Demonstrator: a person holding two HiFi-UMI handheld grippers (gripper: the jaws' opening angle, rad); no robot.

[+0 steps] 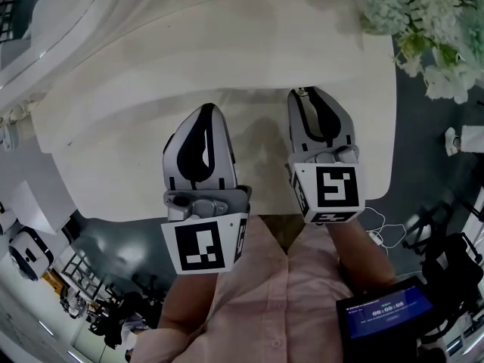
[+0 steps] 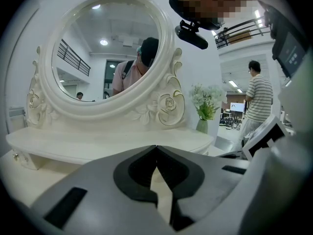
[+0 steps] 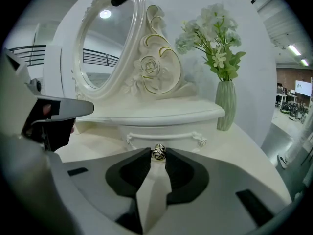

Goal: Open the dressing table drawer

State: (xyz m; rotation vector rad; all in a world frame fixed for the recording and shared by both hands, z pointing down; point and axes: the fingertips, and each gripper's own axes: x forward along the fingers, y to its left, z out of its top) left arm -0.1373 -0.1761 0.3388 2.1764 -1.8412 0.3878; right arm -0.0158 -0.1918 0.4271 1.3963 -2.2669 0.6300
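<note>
R gripper [image 3: 158, 156] is clenched on the small round knob [image 3: 158, 152] of the drawer [image 3: 166, 130]; the knob sits right between the two dark pad tips, one tip pressing each side; its pattern is gold and dark, too small to read further. The drawer is the white front w/ a rope-like trim, set in the low raised tier of the dressing table [image 1: 128, 157], under the tier's curved lip, and centre-right as the head view shows it; the front looks pushed in, flush under that lip.

L gripper [image 2: 156, 151] is clenched on nothing, tips touching at the top w/ only a thin slit lower down; it hovers over the bare table top, just beside the R one and a bit nearer the person, aimed toward the oval mirror [image 2: 105, 48]; no contact w/ the drawer.

The mirror stands at the back of the tier in a carved white frame w/ rose scrolls; it reflects a person in a pink shirt. A pale green vase [image 3: 226, 104] w/ white flowers [image 3: 210, 31] stands upright on the table top, near the tier's R end and well apart from the knob. A person in a striped shirt [image 2: 257, 99] stands in the background, off to the R in the left gripper view.
</note>
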